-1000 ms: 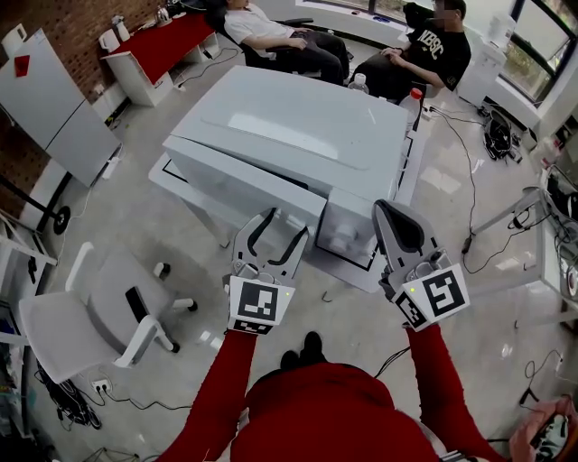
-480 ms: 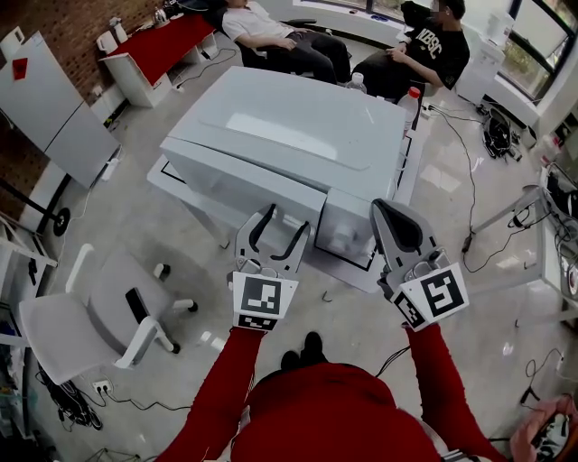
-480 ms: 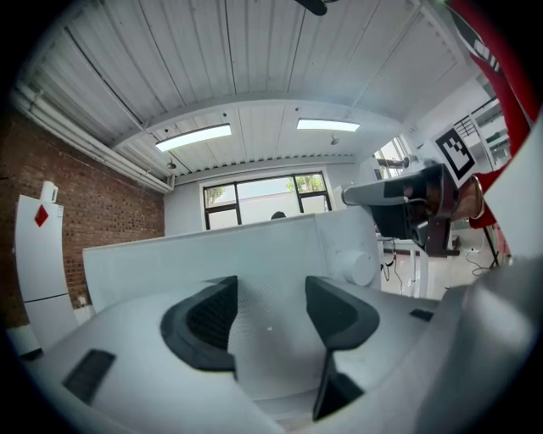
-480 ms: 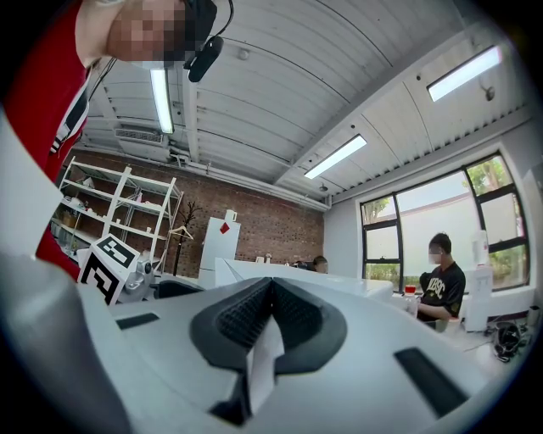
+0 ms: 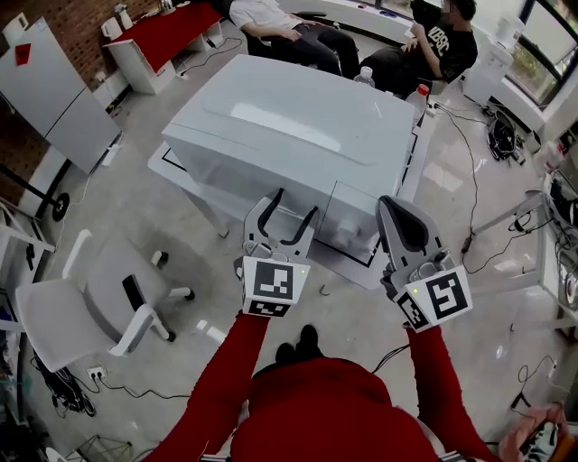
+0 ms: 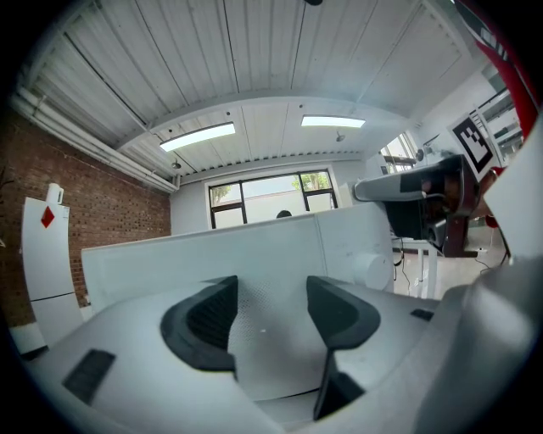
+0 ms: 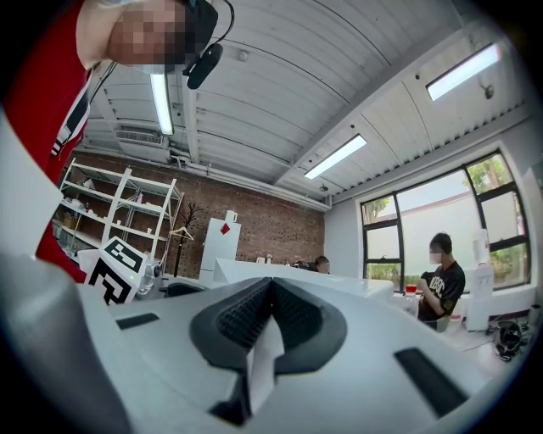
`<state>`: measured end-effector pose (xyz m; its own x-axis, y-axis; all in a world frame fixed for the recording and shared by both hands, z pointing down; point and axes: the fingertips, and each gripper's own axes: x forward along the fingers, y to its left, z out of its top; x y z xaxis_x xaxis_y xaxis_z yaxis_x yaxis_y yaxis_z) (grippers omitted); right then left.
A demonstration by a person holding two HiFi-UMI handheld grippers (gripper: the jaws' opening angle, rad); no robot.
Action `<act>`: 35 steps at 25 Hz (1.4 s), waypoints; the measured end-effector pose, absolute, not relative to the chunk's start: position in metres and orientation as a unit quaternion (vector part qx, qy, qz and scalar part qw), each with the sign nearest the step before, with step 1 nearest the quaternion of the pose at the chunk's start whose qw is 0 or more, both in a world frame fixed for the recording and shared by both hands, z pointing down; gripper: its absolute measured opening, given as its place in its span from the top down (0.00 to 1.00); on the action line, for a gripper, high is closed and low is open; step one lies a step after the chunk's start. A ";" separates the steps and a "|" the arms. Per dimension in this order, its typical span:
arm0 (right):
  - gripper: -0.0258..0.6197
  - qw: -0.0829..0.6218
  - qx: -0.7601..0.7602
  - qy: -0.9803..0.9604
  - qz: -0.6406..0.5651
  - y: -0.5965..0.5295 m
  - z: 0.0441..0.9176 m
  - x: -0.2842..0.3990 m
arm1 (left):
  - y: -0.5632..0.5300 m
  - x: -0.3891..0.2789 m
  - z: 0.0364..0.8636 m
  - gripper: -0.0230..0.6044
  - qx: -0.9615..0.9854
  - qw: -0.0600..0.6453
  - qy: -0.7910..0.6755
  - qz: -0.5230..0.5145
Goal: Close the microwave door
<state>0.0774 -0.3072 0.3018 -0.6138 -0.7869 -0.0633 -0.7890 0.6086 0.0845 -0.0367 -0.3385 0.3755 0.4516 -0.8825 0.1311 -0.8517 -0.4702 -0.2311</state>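
**Both grippers held in front of the white microwave**

The left gripper point(image 6: 271, 297) had its two dark fingers point(image 6: 204, 322) well apart, with nothing between them; through the gap showed only the pale front of the microwave point(image 6: 254, 246). The right gripper point(image 7: 271, 292) had its fingers pressed together and held nothing. In the head view, the left gripper point(image 5: 294, 204) hung near the microwave's front face without touching it. The right gripper point(image 5: 397, 217) was level with it, in front of the control panel end.

The microwave point(image 5: 298, 126) was a big white box with a smooth, faintly ridged top. It stood on a low white table point(image 5: 172, 167) edged with a black line. In the left gripper view, a vertical seam split its front into a wide door and a narrow panel with a round knob point(image 6: 373, 269). The door looked flush with that panel, though whether it was fully latched could not be told.

Around it lay a glossy grey floor point(image 5: 135, 226), with a white office chair point(image 5: 86, 311) to the left. A brick wall point(image 5: 63, 27) and a red-topped desk point(image 5: 167, 32) stood beyond. Two people point(image 5: 442, 45) sat behind the microwave, near two bottles point(image 5: 364, 79).
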 end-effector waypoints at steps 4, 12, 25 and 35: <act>0.94 0.016 -0.441 0.896 0.045 -0.310 0.302 0.076 | -0.337 -0.038 0.375 0.54 -0.848 0.067 0.514 -0.114; 0.94 0.017 -0.437 0.898 0.047 -0.310 0.301 0.075 | -0.337 -0.038 0.374 0.54 -0.847 0.072 0.514 -0.114; 0.94 0.047 -0.401 0.915 0.004 -0.238 0.296 0.083 | -0.280 -0.082 0.351 0.95 -0.869 0.011 0.494 -0.024; 0.94 0.024 -0.402 0.915 -0.038 -0.208 0.348 0.070 | -0.210 -0.084 0.353 0.95 -0.881 -0.006 0.473 -0.022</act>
